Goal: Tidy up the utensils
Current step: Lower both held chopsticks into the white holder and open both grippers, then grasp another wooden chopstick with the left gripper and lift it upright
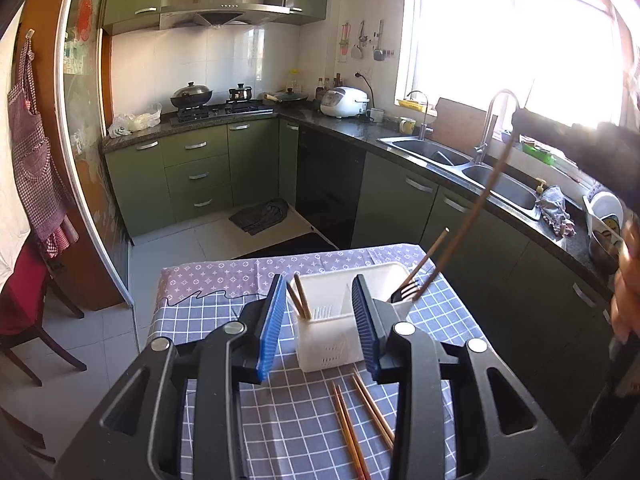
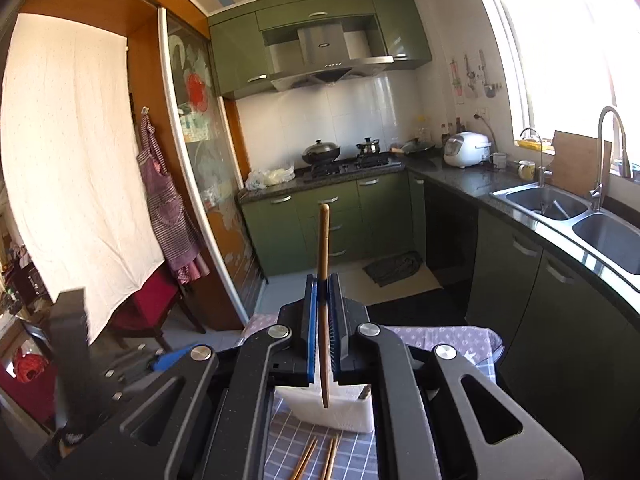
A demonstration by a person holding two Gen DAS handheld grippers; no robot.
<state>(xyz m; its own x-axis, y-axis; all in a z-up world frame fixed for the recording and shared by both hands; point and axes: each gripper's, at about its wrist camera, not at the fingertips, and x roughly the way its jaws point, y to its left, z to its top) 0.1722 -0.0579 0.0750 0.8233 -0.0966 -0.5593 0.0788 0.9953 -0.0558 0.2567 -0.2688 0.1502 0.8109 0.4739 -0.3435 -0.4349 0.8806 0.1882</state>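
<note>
A white utensil holder (image 1: 332,344) stands on the checked tablecloth (image 1: 224,420). Two chopsticks (image 1: 301,298) stand in its left compartment. A dark fork (image 1: 404,292) with a wooden handle leans out of its right one. My left gripper (image 1: 320,284) is open just before the holder, with nothing between its blue pads. My right gripper (image 2: 324,280) is shut on a long wooden stick (image 2: 323,240), held upright. The stick's lower end hangs over the holder (image 2: 344,412). In the left wrist view the stick (image 1: 472,208) slants down to the right compartment.
Two pairs of chopsticks (image 1: 348,428) (image 1: 374,412) lie on the cloth in front of the holder, also visible as chopsticks (image 2: 306,458). A hand (image 1: 628,280) shows at the right edge. A counter with a double sink (image 1: 460,160) runs along the right.
</note>
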